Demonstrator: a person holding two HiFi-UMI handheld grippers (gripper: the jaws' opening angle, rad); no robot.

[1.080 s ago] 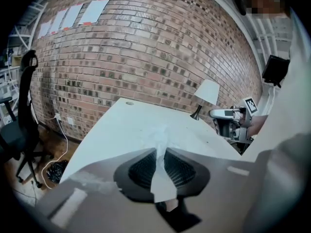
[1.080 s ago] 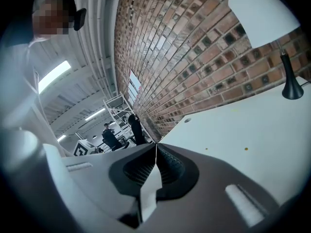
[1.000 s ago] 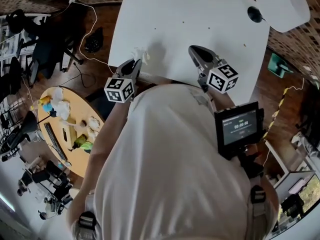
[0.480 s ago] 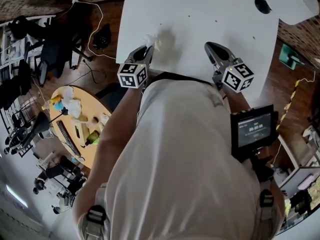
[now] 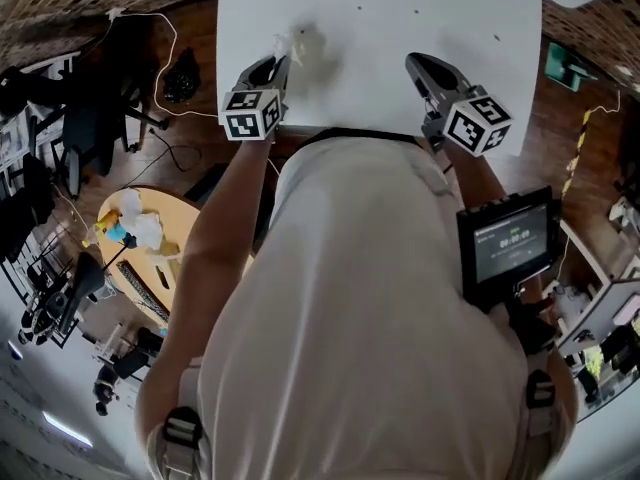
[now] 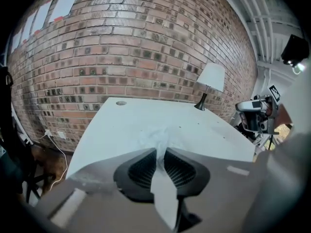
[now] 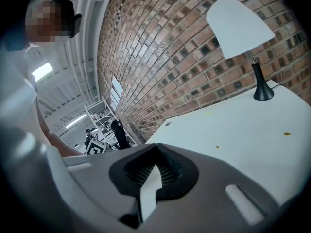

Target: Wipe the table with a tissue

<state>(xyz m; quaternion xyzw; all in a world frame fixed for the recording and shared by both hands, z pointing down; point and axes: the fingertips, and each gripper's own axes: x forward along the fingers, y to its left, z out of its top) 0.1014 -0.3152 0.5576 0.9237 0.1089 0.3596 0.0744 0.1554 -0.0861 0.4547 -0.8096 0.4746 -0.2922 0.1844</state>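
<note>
Left tongs (image 5: 276,65) clenched on the crumpled white tissue (image 5: 300,46). The tissue sits against the white bench (image 5: 400,8) near its front-left edge. Right tongs (image 5: 414,63) pressed together with nothing between them, over the bench's front edge, well apart from the tissue. White lamp (image 7: 241,22) at the far corner.

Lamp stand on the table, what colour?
Black lamp stand, under a white shade. Shows best in the right gripper view.

Both arms out front. The left hand-held gripper (image 5: 276,66) pinches the tissue (image 5: 301,46). The right hand-held gripper (image 5: 414,62) is closed, empty.
</note>
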